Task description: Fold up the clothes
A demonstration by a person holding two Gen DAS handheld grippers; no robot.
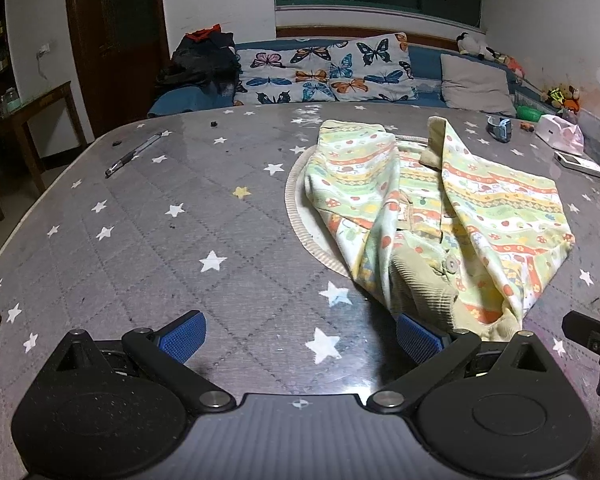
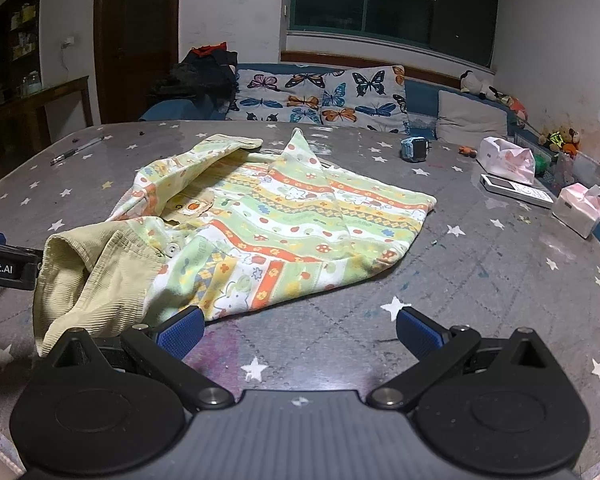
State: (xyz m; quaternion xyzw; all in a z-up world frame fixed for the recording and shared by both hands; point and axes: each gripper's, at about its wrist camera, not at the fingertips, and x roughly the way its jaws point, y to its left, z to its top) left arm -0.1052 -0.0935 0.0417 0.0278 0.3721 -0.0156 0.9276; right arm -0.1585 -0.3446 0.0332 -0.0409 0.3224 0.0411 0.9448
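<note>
The patterned shirt (image 2: 268,220) lies crumpled and only loosely doubled on the bench (image 2: 480,280), folding barely begun, while both left tongs (image 1: 300,338) and right tongs (image 2: 300,330) gape empty.

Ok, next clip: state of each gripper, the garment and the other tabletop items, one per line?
Left gripper: open, empty.
Right gripper: open, empty.
Patterned garment: lying rumpled on the table, partly folded, collar end nearest the grippers.
Pen: lying flat, far left.
Blue watch: resting beyond the garment.
Tissue pack: tissue sticking out.
</note>
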